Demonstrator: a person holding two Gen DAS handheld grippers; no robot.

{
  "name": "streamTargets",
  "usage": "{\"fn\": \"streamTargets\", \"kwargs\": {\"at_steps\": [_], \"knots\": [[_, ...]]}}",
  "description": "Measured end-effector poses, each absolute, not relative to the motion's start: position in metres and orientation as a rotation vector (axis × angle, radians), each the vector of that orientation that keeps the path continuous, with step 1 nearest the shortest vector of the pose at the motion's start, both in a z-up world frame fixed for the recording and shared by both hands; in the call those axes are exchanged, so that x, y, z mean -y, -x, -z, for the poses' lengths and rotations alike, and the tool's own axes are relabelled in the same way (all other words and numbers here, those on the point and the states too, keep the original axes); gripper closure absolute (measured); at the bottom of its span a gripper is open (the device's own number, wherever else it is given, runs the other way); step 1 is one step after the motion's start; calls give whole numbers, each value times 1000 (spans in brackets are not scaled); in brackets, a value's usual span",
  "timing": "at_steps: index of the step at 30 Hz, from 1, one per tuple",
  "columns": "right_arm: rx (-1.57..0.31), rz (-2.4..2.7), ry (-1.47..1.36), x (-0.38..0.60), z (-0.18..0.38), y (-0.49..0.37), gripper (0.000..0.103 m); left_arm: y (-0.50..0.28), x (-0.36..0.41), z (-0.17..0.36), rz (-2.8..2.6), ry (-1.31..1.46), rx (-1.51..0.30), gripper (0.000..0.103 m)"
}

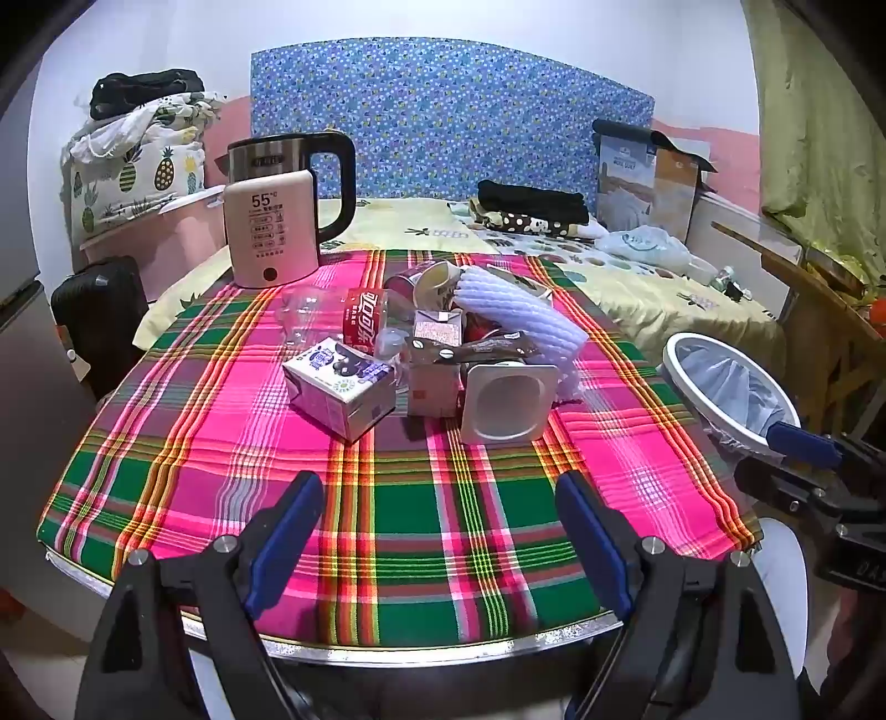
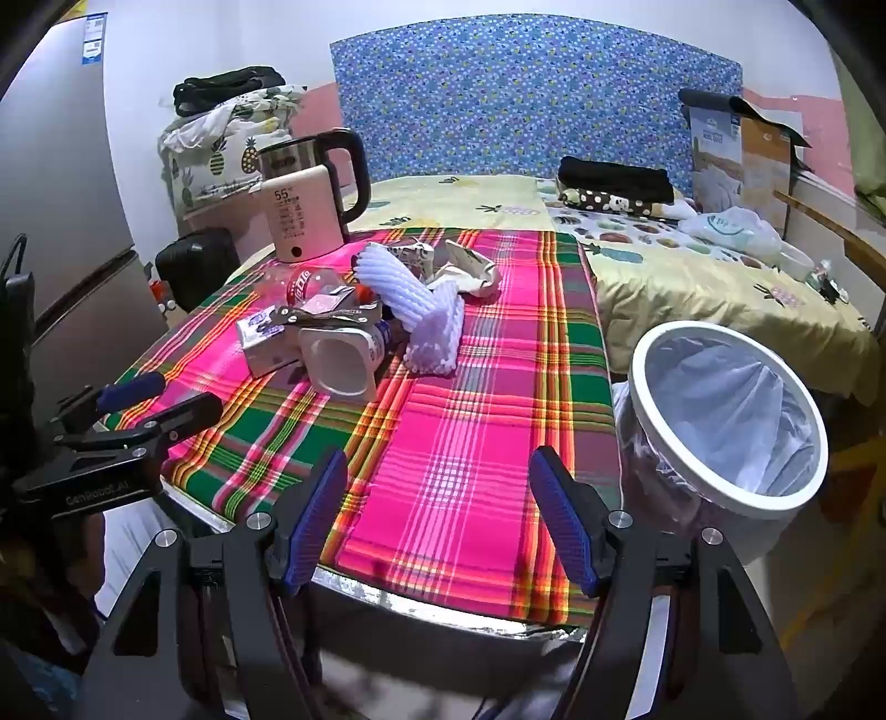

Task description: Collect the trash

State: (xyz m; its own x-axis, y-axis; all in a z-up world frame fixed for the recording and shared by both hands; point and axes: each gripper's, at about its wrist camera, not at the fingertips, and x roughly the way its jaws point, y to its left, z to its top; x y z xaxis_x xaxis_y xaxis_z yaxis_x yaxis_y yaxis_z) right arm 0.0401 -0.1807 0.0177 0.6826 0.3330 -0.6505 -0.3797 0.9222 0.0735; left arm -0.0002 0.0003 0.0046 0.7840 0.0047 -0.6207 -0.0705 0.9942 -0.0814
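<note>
Blue-padded left tongs (image 1: 440, 534) and right tongs (image 2: 437, 515) both wide, seemingly empty, above plaid tablecloth (image 1: 421, 498).

Pink-green plaid tablecloth (image 1: 387, 498)

A white wall (image 1: 443, 22) rises at twelve o'clock behind a blue floral headboard (image 1: 451, 119). Before it lies a bed (image 1: 637, 293) with a pale yellow cover. A grey refrigerator (image 2: 61, 221) stands at nine o'clock, and what may be a green curtain (image 1: 808, 138) hangs at two. The light is even.
</note>
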Motion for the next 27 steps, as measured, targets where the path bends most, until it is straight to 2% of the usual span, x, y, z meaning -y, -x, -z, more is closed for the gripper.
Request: {"fn": "streamTargets", "kwargs": {"at_steps": [27], "knots": [[-707, -399, 70, 179, -14, -38, 33, 6, 1, -14, -44, 98, -645, 16]]}}
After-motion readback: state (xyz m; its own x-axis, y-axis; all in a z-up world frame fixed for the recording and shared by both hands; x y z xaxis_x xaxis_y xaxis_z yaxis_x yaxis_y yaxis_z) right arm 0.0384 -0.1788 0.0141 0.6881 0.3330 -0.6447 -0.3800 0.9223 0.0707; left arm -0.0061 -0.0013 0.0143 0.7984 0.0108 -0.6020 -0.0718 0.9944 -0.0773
